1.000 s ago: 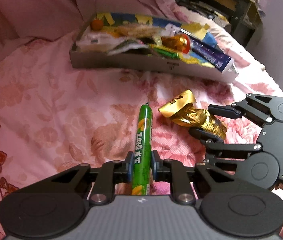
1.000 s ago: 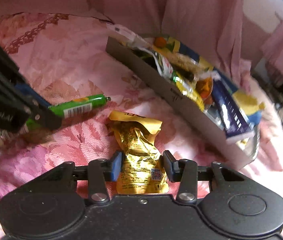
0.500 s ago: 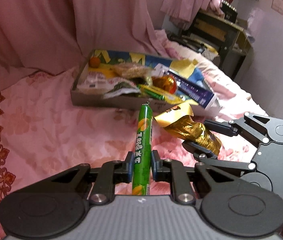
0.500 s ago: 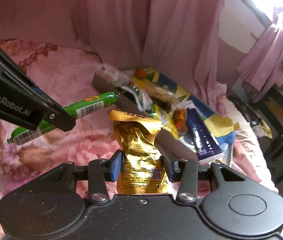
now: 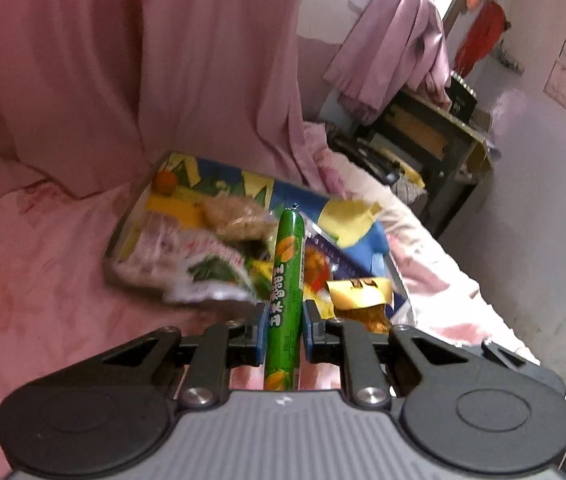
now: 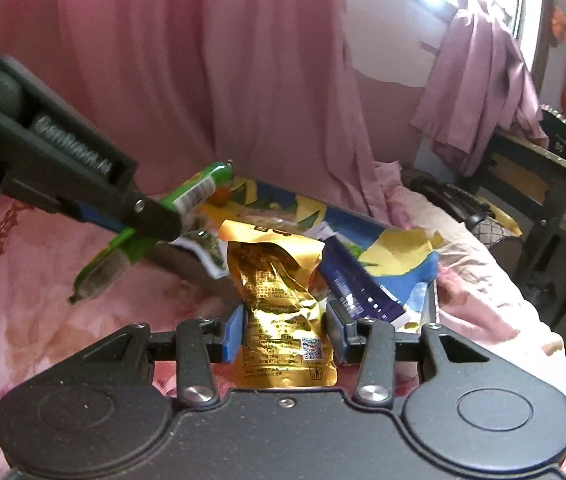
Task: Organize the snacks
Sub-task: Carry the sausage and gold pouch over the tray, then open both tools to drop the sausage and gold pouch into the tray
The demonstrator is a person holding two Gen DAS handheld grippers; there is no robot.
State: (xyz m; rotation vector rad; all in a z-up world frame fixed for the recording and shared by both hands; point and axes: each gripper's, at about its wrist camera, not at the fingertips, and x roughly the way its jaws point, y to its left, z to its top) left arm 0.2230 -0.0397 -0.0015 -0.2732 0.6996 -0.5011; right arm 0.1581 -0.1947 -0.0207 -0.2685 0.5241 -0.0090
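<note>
My left gripper (image 5: 283,330) is shut on a green corn sausage stick (image 5: 286,276), which points forward over the snack box (image 5: 219,216). In the right wrist view that same green stick (image 6: 187,194) shows at the left, clamped in the left gripper's black fingers (image 6: 151,216). My right gripper (image 6: 285,334) is shut on a crinkled gold foil pouch (image 6: 279,300), held upright in front of the box (image 6: 395,264). The pouch's yellow top (image 5: 359,292) peeks in at the right of the left wrist view. Both snacks hang above the bed.
The shallow cardboard box lies on a pink floral bedspread (image 5: 43,272) and holds several packets, a purple carton (image 6: 359,284) and a small orange fruit (image 5: 165,182). Pink curtains (image 6: 211,72) hang behind. A dark desk (image 5: 435,140) stands to the right of the bed.
Both grippers have risen off the bedspread with their snacks and tipped up. The box now lies behind and under the held items, and more of the curtain and room shows.
</note>
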